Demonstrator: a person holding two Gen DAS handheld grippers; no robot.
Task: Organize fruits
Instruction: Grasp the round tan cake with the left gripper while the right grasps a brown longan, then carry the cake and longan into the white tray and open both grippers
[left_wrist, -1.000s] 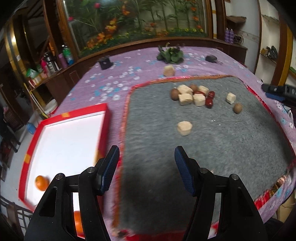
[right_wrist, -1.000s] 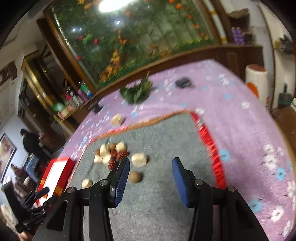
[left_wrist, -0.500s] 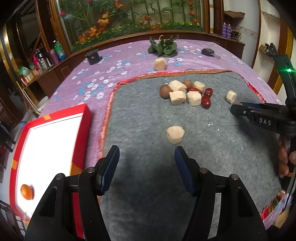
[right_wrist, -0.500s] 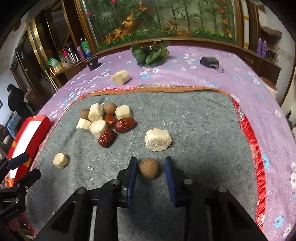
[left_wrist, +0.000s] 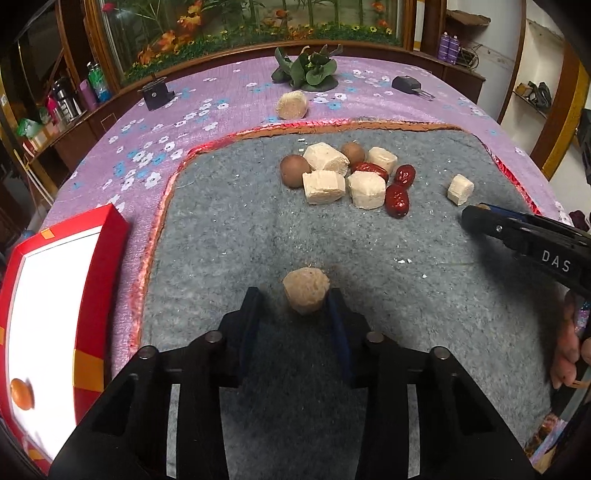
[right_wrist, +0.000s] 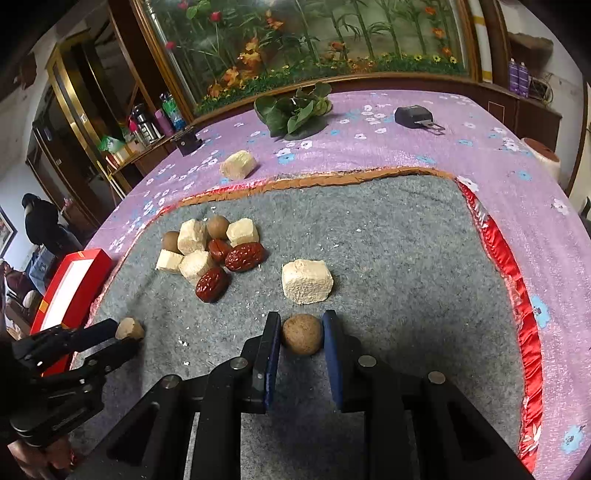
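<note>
On the grey mat (left_wrist: 229, 229) lies a heap of pale cakes, brown round fruits and red dates (left_wrist: 351, 173), also in the right wrist view (right_wrist: 218, 254). My left gripper (left_wrist: 293, 301) has its jaws around a round pale cake (left_wrist: 306, 290), the right jaw touching it and a gap on the left. My right gripper (right_wrist: 301, 330) is shut on a brown round fruit (right_wrist: 301, 333) that rests on the mat. A pale cake (right_wrist: 306, 280) lies just beyond it. A red tray (left_wrist: 55, 317) at the left holds an orange fruit (left_wrist: 21, 393).
A purple flowered cloth (left_wrist: 207, 107) covers the table. On it are a loose cake (left_wrist: 291, 105), green leaves (left_wrist: 306, 70), a black box (left_wrist: 157, 96) and a black key fob (left_wrist: 408, 85). A planter wall runs behind; shelves stand at the left.
My left gripper moved forward and narrowed around the round cake. My right gripper came down on the brown fruit and closed on it.
</note>
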